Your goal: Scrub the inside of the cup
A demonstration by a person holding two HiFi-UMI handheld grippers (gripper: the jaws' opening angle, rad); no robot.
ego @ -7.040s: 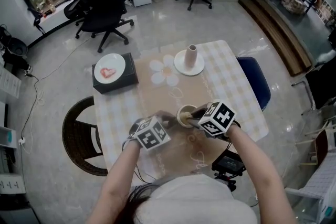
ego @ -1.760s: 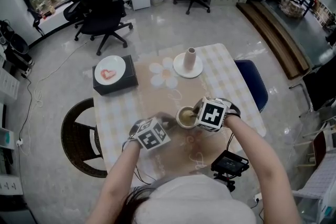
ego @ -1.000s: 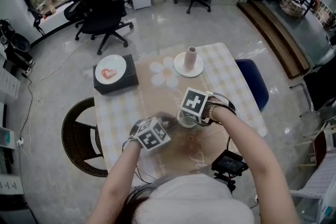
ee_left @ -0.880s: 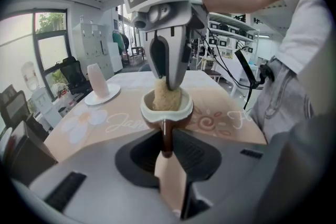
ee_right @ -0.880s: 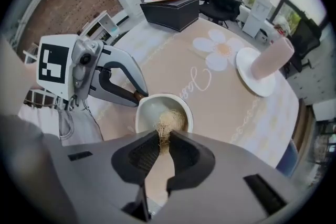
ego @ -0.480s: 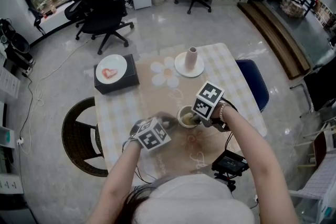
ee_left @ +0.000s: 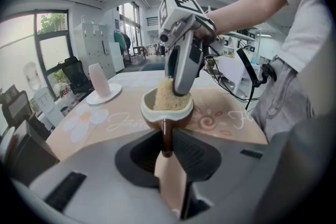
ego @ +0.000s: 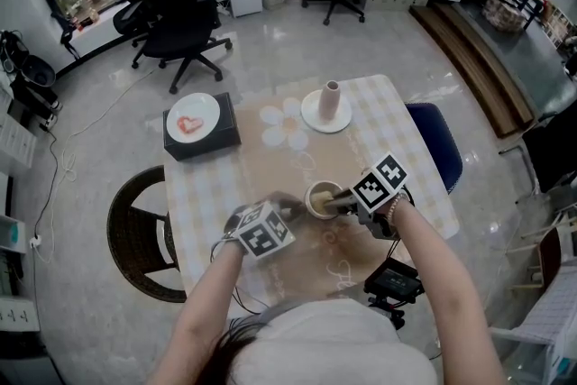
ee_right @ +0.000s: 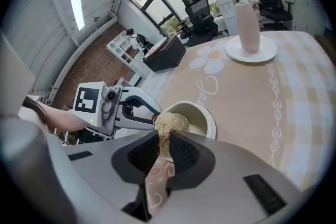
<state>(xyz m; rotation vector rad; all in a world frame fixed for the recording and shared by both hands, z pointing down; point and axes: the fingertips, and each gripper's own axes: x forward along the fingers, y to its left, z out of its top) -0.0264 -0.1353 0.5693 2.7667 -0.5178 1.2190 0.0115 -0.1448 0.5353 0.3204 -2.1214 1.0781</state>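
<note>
A cup (ego: pixel 317 197), cream inside and brown outside, stands on the table's beige mat. My left gripper (ego: pixel 294 211) is shut on the cup's handle (ee_left: pixel 167 136), which sits upright between the jaws in the left gripper view. My right gripper (ego: pixel 338 203) comes in from the right, shut on a tan fibrous scrubber (ee_right: pixel 170 123). The scrubber (ee_left: pixel 168 97) is pushed down into the cup (ee_left: pixel 165 112) and fills most of its mouth. In the right gripper view the cup (ee_right: pixel 202 115) lies just past the jaws, with the left gripper (ee_right: pixel 149 117) behind it.
A pink vase on a white plate (ego: pixel 327 105) stands at the table's far side. A black box with a white plate (ego: pixel 200 123) sits at the far left corner. A wicker chair (ego: pixel 135 230) stands left of the table, a blue chair (ego: pixel 442 149) right.
My right gripper has rolled and swung from above the cup out to its right side, keeping the scrubber in the cup. The left gripper and cup have stayed put.
</note>
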